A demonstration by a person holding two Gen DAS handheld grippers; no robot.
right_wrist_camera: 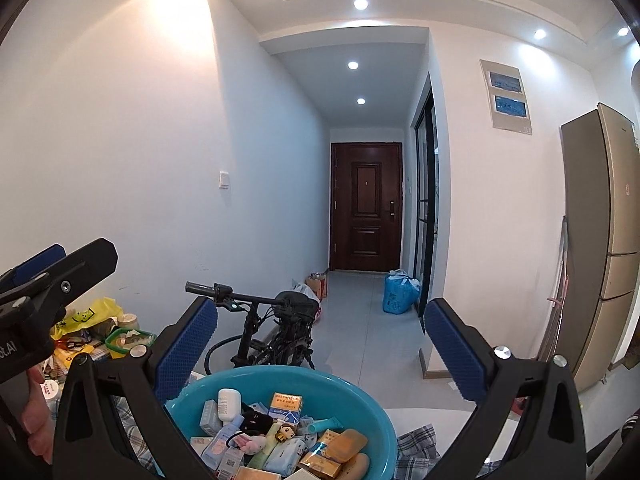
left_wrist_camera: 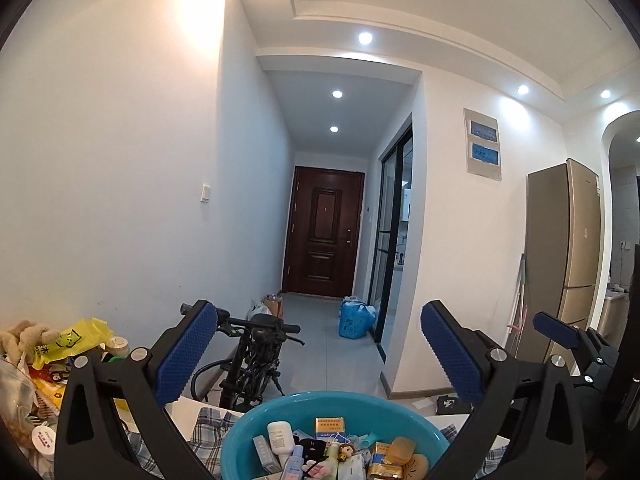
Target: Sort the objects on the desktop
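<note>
Both tools hang level above the round turquoise plastic basin (left_wrist_camera: pixel 256 420), which sits on a checked blue-and-white cloth (left_wrist_camera: pixel 208 428) and is heaped with small toiletries, among them a white squeeze bottle (right_wrist_camera: pixel 229 400) and a yellow carton (right_wrist_camera: pixel 286 405). The left gripper (left_wrist_camera: pixel 320 360) is spread wide with nothing between its blue pads; the right gripper (right_wrist_camera: pixel 320 354) likewise gapes empty. Sorting seems barely begun. Next, one tool must tip down and pick a single item off the heap.

The left tool (right_wrist_camera: pixel 36 276) body reads "t.AI", partly cut off.
</note>
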